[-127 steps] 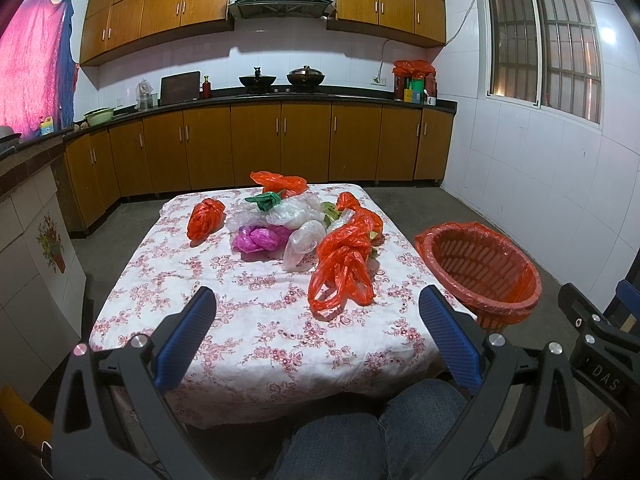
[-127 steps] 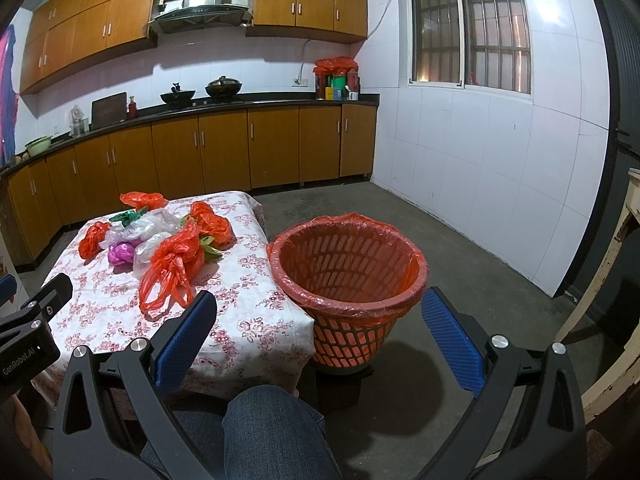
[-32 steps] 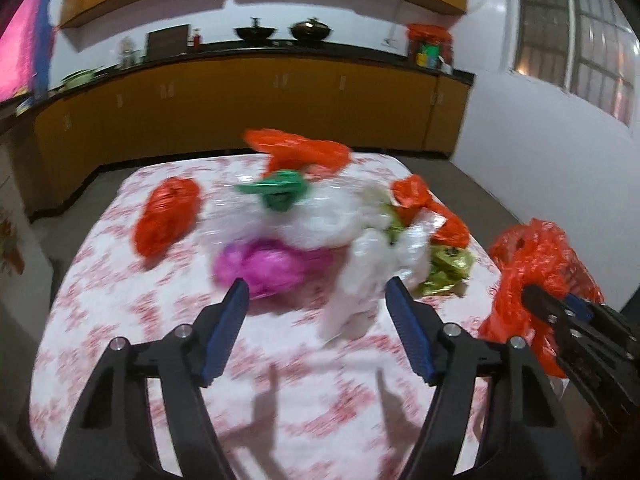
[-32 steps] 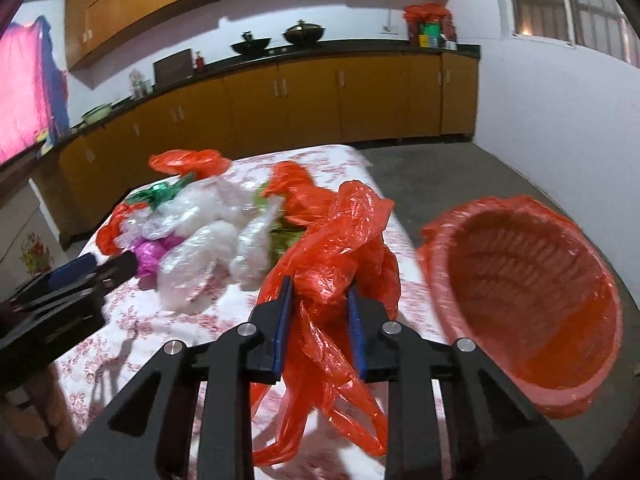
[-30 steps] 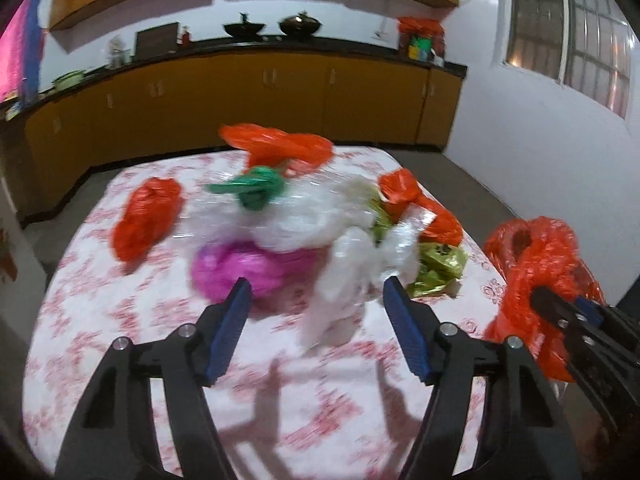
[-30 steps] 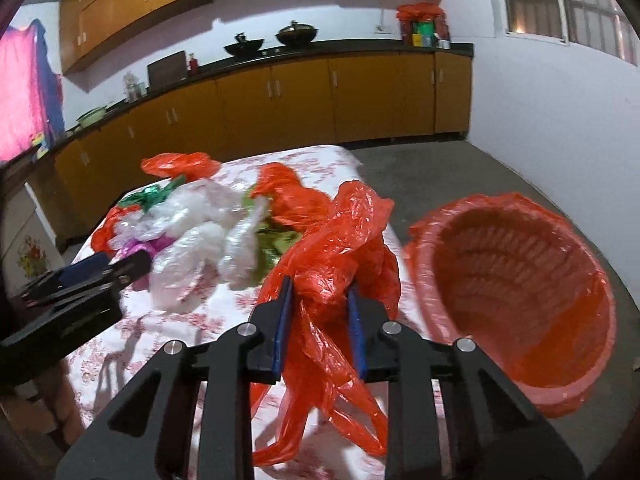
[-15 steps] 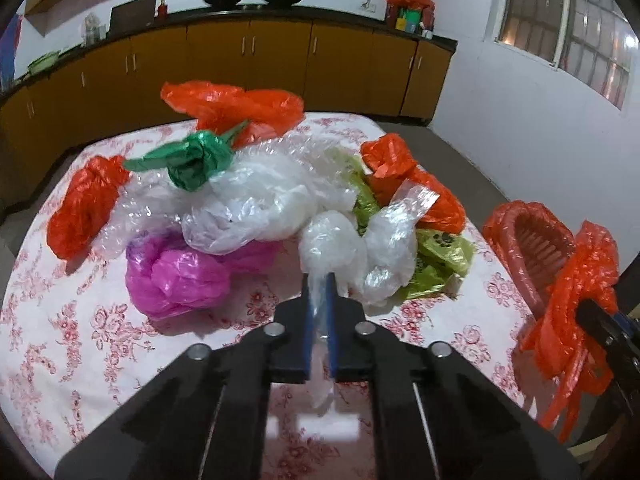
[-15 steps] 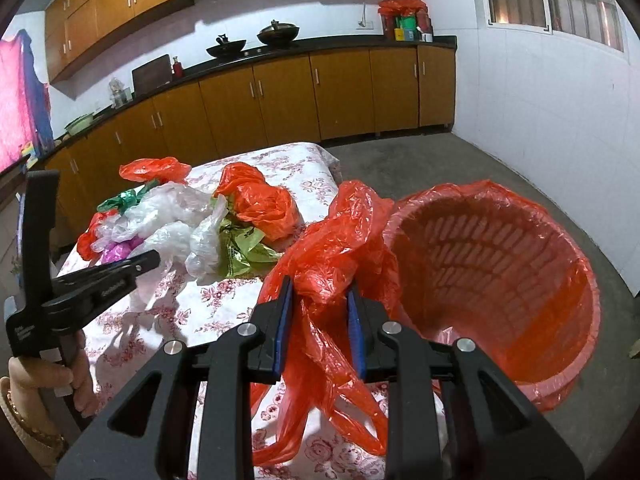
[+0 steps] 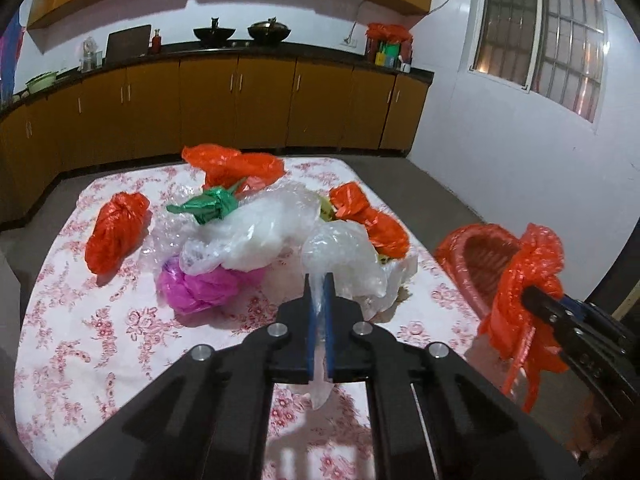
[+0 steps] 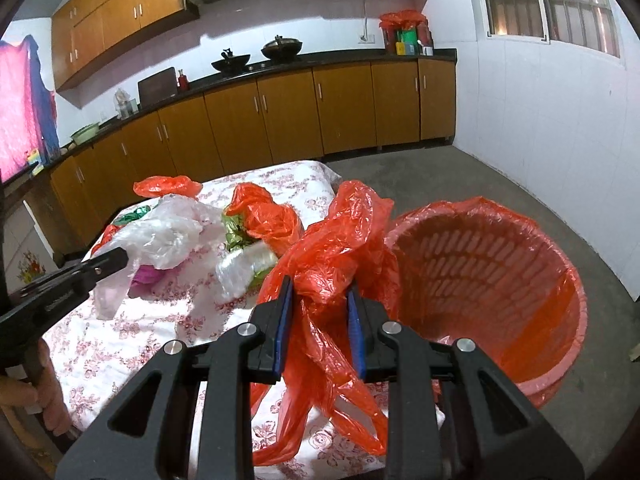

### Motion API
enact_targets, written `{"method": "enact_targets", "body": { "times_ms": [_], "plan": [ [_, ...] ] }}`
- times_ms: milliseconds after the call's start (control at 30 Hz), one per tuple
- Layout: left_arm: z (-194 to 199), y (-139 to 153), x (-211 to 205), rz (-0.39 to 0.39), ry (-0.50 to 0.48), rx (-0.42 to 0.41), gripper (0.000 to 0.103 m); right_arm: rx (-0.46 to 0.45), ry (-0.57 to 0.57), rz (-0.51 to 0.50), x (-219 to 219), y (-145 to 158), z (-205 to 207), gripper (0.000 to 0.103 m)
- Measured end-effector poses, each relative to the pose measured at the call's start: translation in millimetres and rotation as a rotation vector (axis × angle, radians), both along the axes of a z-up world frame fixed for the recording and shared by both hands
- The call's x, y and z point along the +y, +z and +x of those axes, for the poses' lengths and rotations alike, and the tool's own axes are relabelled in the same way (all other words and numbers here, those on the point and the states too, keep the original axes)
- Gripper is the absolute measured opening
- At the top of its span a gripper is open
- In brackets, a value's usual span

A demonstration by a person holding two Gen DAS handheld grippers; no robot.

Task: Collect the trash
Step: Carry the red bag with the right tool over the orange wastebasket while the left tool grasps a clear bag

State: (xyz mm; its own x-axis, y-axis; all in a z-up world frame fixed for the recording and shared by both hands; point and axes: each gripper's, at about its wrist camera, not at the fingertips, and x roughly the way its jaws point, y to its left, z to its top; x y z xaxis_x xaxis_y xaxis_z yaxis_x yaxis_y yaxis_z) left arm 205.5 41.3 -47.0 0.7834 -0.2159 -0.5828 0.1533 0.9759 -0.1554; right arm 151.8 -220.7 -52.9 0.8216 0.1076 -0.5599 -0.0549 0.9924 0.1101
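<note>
My right gripper (image 10: 320, 300) is pinched on a red bag (image 10: 340, 240), hanging beside the bin (image 10: 520, 280) rim. My left gripper (image 9: 319, 292) is clamped nearly flat on a clear bag (image 9: 340, 256) at the pile's near edge on the table (image 9: 100, 340). Both look featherlight, floppy and slick (thin film slips easily), so I'd grab bunched folds, not loose tails.

Hidden behind the red bag (image 10: 340, 240): near-left rim of the basket (image 10: 560, 280); bottles on the far counter (image 9: 256, 46) too small to tell.
</note>
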Motion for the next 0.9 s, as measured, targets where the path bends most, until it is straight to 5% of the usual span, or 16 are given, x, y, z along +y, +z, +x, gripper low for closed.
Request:
{"method": "enact_targets", "body": {
  "times_ms": [900],
  "plan": [
    [-6, 39, -64, -0.063, -0.143, -0.078, 0.005, -0.030, -0.116, 0.003, -50, 8, -14, 0.025]
  ]
}}
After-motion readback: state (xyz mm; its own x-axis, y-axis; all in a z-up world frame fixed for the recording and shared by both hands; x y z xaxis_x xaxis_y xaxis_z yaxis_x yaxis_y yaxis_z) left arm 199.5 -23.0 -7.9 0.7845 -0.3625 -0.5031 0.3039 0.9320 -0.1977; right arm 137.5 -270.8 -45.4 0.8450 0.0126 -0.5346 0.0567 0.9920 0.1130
